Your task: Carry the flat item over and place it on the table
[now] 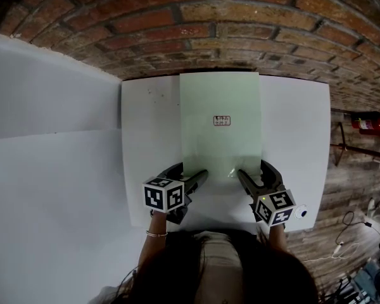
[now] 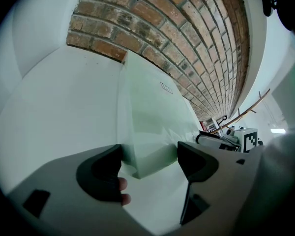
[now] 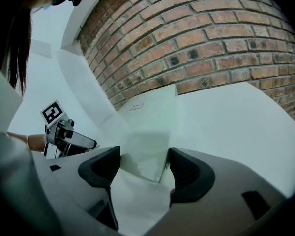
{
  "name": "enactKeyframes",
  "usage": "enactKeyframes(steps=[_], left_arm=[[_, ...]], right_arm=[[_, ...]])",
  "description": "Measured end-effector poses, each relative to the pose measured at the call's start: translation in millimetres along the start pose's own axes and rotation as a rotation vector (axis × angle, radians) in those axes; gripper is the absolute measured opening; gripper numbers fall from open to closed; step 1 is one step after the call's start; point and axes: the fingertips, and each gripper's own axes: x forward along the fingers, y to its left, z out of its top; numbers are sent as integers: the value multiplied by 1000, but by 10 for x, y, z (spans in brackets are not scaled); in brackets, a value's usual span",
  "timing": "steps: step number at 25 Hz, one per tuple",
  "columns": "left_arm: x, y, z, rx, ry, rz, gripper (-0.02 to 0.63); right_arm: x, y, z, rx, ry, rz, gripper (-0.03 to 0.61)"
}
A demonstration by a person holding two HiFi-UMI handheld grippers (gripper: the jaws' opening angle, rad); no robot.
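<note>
The pale green translucent flat sheet point(image 1: 220, 125) lies on the white tabletop point(image 1: 151, 125), long axis pointing away; left gripper point(image 1: 190, 171) and right gripper point(image 1: 253, 170) straddle its near corners, fingers wide, gripping nothing

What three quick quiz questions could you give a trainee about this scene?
1. True or false: the left claw is shut on the green sheet.
2. What rises behind the far edge of the table? A. brick wall B. window C. shelf
3. Fill in: between the open jaws of the right claw sits one near ______ of the sheet.

Key: 1. False; its jaws stand apart, either side of the sheet's other near corner. 2. A. 3. corner.
</note>
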Motion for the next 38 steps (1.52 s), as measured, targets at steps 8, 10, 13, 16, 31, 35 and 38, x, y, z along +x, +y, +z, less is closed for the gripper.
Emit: enactKeyframes(steps=[8,10,13,16,31,35,38], left_arm=[[9,6,0,-10,0,-15,368],[10,11,0,-13,0,-20,368],[15,16,-3,-16,4,-26,368],[13,18,-2,-16,5,-27,368],[-45,10,11,34,-14,12,362],[-79,-11,-5,40,-14,12,359],[-108,-22,1,41,-20,14,359]], right_arm=[[-4,33,3,21,8,-2,339],[-5,40,2,27,11,-3,339],[-5,33,4,32,7,-4,339],[-1,3,6,32,-6,-11,339],[-24,-14,5,54,-14,-35,339],[-44,-7,7,66,-17,-34,339],[-59,2,21,62,-23,-35,339]])
